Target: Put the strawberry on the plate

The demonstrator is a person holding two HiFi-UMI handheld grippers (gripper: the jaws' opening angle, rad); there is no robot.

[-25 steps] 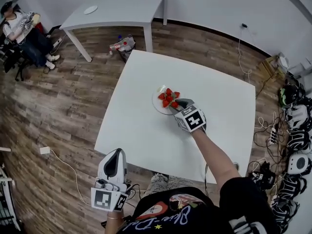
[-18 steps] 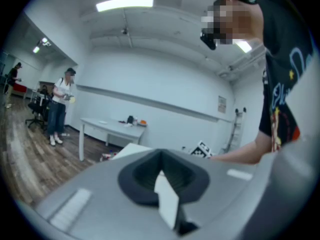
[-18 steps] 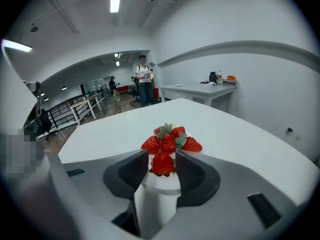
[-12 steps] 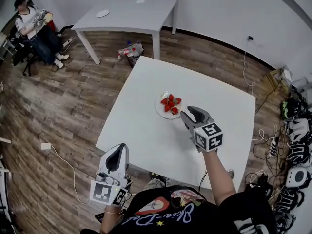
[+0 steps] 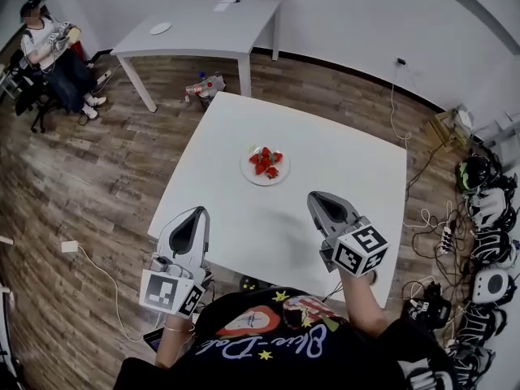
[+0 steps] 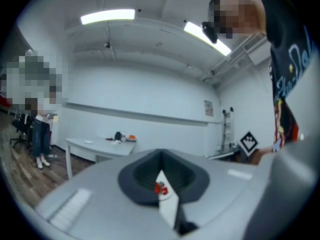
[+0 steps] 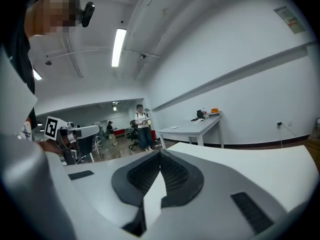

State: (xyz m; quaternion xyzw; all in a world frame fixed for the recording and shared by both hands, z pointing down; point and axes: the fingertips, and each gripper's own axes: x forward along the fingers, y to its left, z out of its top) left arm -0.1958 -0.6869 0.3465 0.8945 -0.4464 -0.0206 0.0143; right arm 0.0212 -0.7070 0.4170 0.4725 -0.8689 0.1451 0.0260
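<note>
Strawberries (image 5: 264,162) heaped on plate (image 5: 249,174), mid surface (image 5: 357,169). Left gripper (image 5: 197,210) and right gripper (image 5: 316,195) near body, well apart from plate. Fingers of both clenched, nothing between. Risk: top berry rolling off heap if surface knocked; judged low.

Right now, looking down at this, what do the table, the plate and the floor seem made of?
Table: white, smooth, matte top, likely laminate or painted board; no grain shows.
Plate: white, plain rim, ceramic or plastic; too small to tell.
Floor: brown planks with grain and seams, wood or wood-look laminate.
</note>
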